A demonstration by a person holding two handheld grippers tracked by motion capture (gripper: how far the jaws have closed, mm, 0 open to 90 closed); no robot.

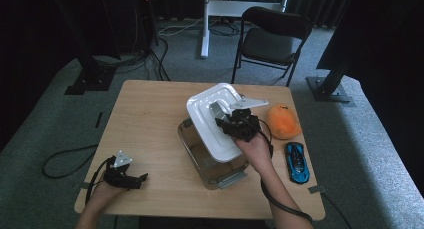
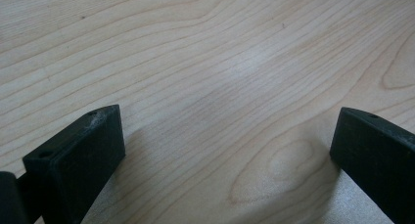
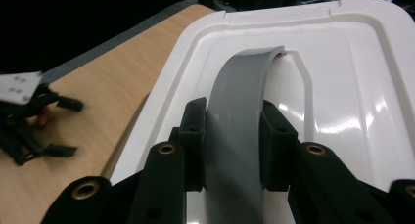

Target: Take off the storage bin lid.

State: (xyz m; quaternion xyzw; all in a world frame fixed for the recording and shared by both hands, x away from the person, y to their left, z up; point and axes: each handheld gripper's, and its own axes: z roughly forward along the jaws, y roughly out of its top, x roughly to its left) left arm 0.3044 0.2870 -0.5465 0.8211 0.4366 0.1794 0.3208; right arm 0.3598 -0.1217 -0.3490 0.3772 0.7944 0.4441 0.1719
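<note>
Here the right gripper (image 1: 224,120) has its fingers (image 3: 192,136) squeezed tight on the grey handle (image 3: 235,131) of the white lid (image 1: 212,120). The lid is tilted up over the clear box (image 1: 216,164), which sits in the middle of the counter (image 1: 150,119). The left gripper (image 1: 142,179) rests near the front left corner of the counter with its fingers (image 2: 80,155) spread wide and nothing between them. The handle is smooth and curved, so it could slip out and the lid could drop onto the box. The lid could also swing sideways and bump the orange toy (image 1: 283,121) or the blue car (image 1: 297,162) just beside the box.
</note>
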